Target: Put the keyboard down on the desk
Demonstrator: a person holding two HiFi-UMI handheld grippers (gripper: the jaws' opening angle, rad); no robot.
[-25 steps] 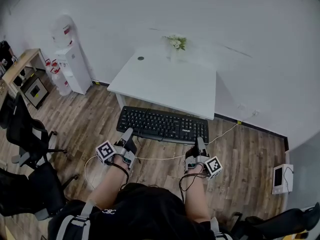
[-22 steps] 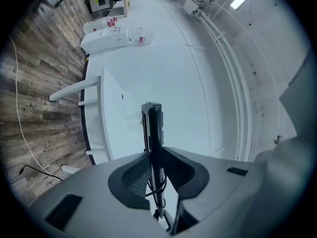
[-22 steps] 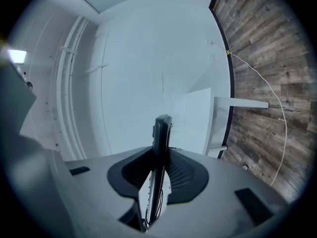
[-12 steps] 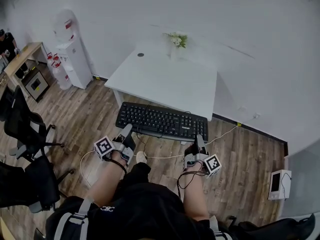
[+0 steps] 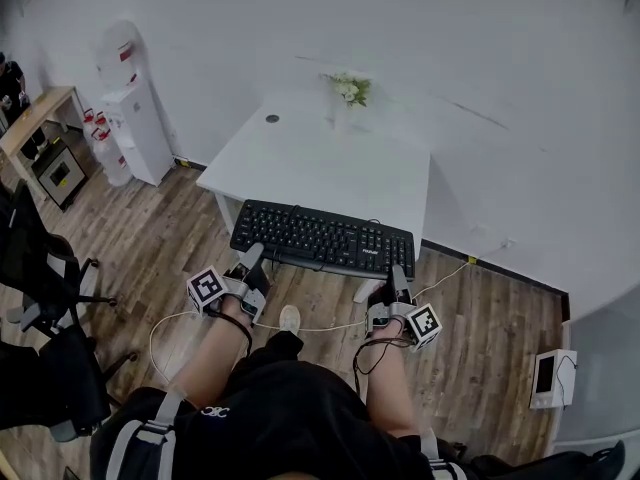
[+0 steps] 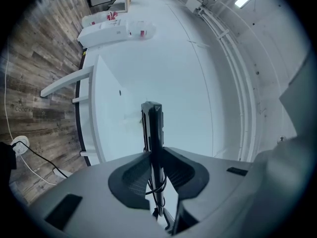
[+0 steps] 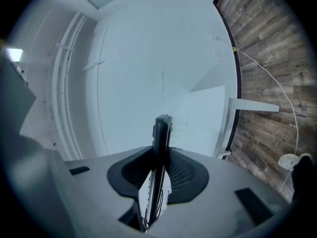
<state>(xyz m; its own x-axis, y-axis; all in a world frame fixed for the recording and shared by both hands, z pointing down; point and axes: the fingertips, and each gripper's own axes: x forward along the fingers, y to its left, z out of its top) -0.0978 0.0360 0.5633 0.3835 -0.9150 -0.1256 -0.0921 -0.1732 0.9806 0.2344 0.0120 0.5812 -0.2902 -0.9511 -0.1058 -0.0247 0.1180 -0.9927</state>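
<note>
A black keyboard point(image 5: 322, 238) hangs in the air, its far edge over the near edge of the white desk point(image 5: 320, 158). My left gripper point(image 5: 256, 259) is shut on the keyboard's near left edge, and my right gripper point(image 5: 398, 280) is shut on its near right edge. In the left gripper view the keyboard point(image 6: 152, 128) shows edge-on, clamped between the dark pads point(image 6: 131, 175). The right gripper view shows the same: the keyboard's thin edge point(image 7: 161, 133) stands between the pads point(image 7: 184, 175). Its cable point(image 5: 300, 326) trails down to the wooden floor.
A small vase of flowers point(image 5: 349, 92) stands at the desk's far edge, and a small dark disc point(image 5: 272, 119) lies at its far left. A water dispenser point(image 5: 128, 118) stands left of the desk. Black office chairs point(image 5: 40, 308) are at the far left. The white wall point(image 5: 480, 88) is behind.
Both grippers have carried the keyboard forward, toward the desk; its far edge now overlaps the desk's near edge. The grips have not altered.
</note>
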